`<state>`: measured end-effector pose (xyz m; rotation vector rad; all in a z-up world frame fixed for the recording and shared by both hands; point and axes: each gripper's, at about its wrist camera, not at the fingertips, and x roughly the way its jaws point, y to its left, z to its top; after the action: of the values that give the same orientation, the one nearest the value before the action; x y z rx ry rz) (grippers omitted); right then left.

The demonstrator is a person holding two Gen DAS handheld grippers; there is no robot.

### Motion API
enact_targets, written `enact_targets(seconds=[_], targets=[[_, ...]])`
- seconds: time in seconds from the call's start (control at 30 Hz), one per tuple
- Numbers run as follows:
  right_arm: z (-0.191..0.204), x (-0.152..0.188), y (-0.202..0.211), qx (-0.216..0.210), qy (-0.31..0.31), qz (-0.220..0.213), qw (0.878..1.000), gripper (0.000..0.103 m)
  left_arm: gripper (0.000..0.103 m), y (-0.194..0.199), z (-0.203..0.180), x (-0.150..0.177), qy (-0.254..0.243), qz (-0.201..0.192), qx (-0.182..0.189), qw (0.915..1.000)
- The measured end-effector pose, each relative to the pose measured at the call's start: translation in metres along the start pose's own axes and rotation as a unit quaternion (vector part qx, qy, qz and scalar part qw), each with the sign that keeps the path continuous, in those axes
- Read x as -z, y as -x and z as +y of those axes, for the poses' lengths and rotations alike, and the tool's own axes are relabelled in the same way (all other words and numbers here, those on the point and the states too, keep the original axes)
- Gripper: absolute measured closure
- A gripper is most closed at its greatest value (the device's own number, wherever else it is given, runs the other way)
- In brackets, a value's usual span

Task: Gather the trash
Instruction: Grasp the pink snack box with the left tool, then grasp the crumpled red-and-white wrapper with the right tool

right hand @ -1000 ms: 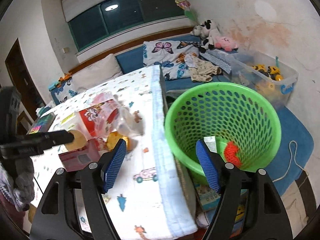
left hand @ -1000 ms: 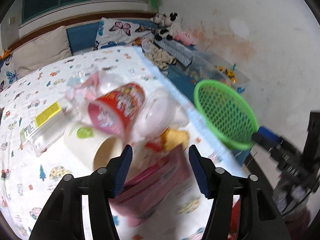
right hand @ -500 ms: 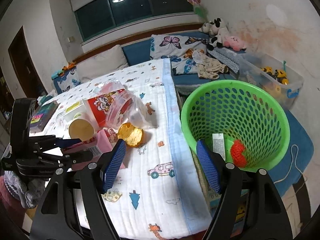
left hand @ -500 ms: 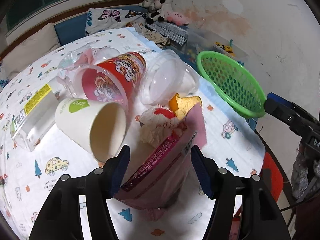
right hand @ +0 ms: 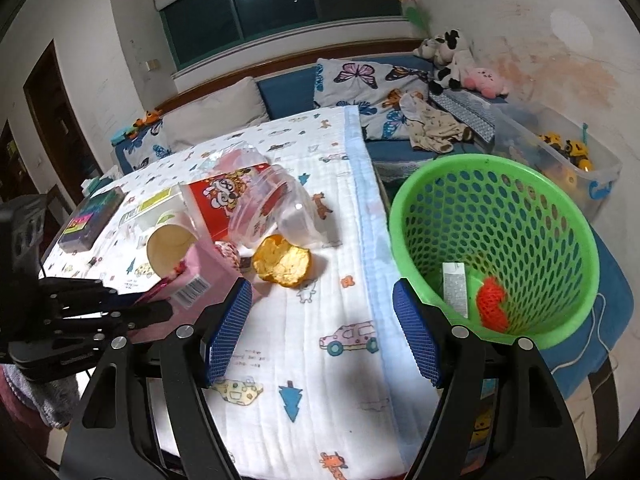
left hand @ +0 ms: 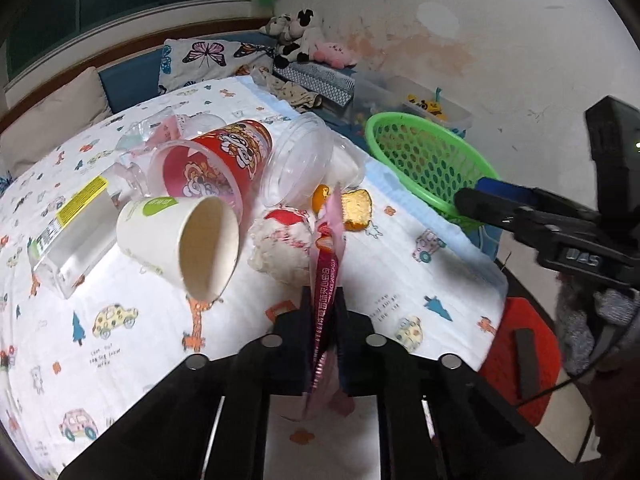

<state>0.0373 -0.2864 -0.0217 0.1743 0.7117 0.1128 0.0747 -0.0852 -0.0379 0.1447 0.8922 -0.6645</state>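
My left gripper (left hand: pixel 325 320) is shut on a pink snack wrapper (left hand: pixel 327 276), held edge-on above the table's near side; the wrapper also shows in the right wrist view (right hand: pixel 200 276). Behind it lie a crumpled tissue ball (left hand: pixel 280 244), a white paper cup (left hand: pixel 180 236), a red printed cup (left hand: pixel 216 164), a clear plastic cup (left hand: pixel 296 164) and orange peel (right hand: pixel 284 260). My right gripper (right hand: pixel 322 332) is open and empty over the table's right edge. The green basket (right hand: pixel 560 216) stands right of the table and holds a red net and a white wrapper.
A clear box with a yellow label (left hand: pixel 68 220) lies at the table's left. A dark colourful book (right hand: pixel 92 220) lies on the far left corner. A sofa with butterfly cushions (right hand: pixel 360 80) and a toy bin (right hand: pixel 576 164) stand behind.
My left gripper has closed on the pink wrapper, which was lying between the open fingers before. The right gripper has drawn back a little and stays open.
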Motion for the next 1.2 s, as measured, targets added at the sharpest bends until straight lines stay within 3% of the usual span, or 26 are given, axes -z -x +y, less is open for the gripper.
enact_targets(seconds=[0.2,0.6,1.0,1.2], targets=[[0.017,0.003,-0.014,-0.02,0.011,0.017,1.0,0.03,0.096,0.03,0.012,0.012,0.023,-0.02,0.02,0.9993],[0.065,-0.002,-0.059,-0.09,0.032,0.051,0.994,0.038,0.096,0.079,0.052,0.028,0.09,-0.071,-0.026,0.993],[0.082,-0.001,-0.104,-0.072,0.05,0.081,0.993,0.049,0.096,0.083,0.061,0.027,0.105,-0.083,-0.028,0.9906],[0.081,0.004,-0.096,-0.084,0.054,0.076,0.992,0.054,0.096,0.078,0.055,0.021,0.102,-0.082,-0.024,0.9911]])
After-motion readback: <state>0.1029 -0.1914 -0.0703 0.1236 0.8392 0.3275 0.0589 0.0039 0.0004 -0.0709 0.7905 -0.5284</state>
